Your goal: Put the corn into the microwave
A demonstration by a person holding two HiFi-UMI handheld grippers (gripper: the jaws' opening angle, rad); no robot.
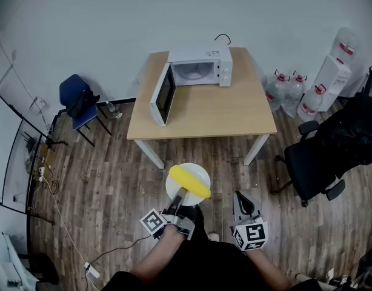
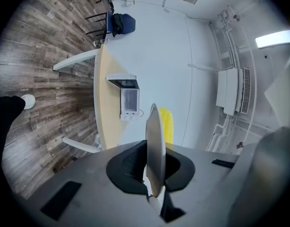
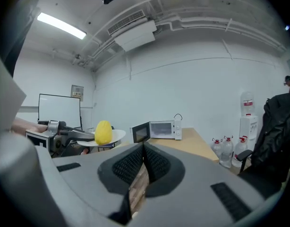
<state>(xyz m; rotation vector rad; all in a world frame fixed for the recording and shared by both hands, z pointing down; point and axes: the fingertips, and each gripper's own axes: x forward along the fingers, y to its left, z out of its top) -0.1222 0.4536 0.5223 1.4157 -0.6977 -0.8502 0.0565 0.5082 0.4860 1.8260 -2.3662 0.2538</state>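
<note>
From the head view, a light wooden bench (image 1: 204,111) stands against the wall, with a white microwave (image 1: 200,66) at its far edge. The microwave's door (image 1: 163,94) is swung wide open towards the left. Nearer the person, well short of the bench, the left claw (image 1: 180,194) is clenched on the near rim of a white plate (image 1: 174,180). The corn (image 1: 189,181) lies across that plate, yellow and slanted. The right claw (image 1: 240,196) hangs beside it to the right, clear of the plate. A blue chair (image 1: 77,99) sits left of the bench and a black office chair (image 1: 319,156) to its right.

The left gripper view shows the plate edge-on, pinched between the two jaws, with the corn just beyond the rim and the microwave farther off.

In the right gripper view the jaws meet at their tips with nothing between them; lower down a thin sliver of what looks like floor shows through. The plate and corn appear off to the left, in the other claw.
</note>
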